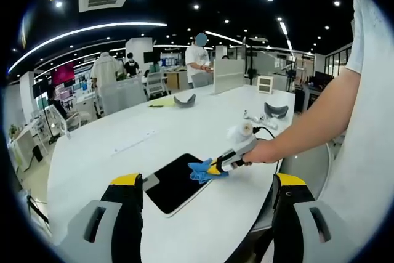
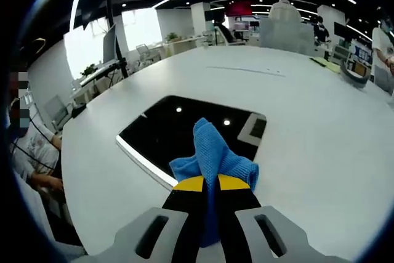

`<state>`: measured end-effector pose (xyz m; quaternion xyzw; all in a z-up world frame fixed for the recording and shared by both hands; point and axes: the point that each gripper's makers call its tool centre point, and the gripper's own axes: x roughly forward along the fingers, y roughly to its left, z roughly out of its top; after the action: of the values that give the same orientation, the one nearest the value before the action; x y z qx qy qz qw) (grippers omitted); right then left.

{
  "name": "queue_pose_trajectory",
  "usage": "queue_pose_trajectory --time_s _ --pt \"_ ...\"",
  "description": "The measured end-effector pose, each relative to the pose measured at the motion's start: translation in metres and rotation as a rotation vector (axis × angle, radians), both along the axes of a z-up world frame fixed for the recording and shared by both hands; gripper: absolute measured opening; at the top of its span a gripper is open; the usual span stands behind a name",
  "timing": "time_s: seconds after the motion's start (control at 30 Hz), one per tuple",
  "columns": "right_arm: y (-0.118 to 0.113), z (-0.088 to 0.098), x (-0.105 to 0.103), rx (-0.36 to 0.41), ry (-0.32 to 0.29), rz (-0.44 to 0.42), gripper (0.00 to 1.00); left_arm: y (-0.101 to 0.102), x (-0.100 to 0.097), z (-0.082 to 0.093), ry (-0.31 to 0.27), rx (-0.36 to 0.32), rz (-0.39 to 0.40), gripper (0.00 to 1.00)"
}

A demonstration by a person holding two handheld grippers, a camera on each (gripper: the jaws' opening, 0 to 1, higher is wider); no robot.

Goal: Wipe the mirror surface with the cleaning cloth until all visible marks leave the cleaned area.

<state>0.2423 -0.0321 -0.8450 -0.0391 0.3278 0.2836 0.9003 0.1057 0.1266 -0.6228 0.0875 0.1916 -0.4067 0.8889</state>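
On the mirror (image 2: 184, 130), the soft, light cloth (image 2: 212, 155) is pinched by right gripper (image 2: 208, 184) jaws; glass judged fragile, slippery. Left gripper (image 1: 206, 183) jaws spread, empty.

Left claw (image 1: 206, 198): two black jaws with yellow tips, each mounted on a light grey moulded base. Each base carries an elongated dark slot.

Right claw (image 2: 208, 184): the same build, with black jaws, yellow tips and grey slotted bases. Seen from the left gripper view, it (image 1: 217, 167) has a white rounded body at the rear, a black mid-section and yellow at the tip. A black cable (image 1: 267, 130) loops out of the white body.

Person: a bare forearm, with the hand (image 1: 261, 152) on the right claw's handle. A white short sleeve (image 1: 360, 47) ends above the elbow, and the white garment continues down the torso.
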Motion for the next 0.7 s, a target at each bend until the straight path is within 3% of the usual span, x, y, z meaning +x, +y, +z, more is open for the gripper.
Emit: queue_pose_trajectory --time_s 0.7 --pt "-0.0086 0.0001 -0.0032 -0.007 -0.011 -0.043 0.01 0.0007 -0.0065 0.0027 -0.008 0.021 -0.004 0.87"
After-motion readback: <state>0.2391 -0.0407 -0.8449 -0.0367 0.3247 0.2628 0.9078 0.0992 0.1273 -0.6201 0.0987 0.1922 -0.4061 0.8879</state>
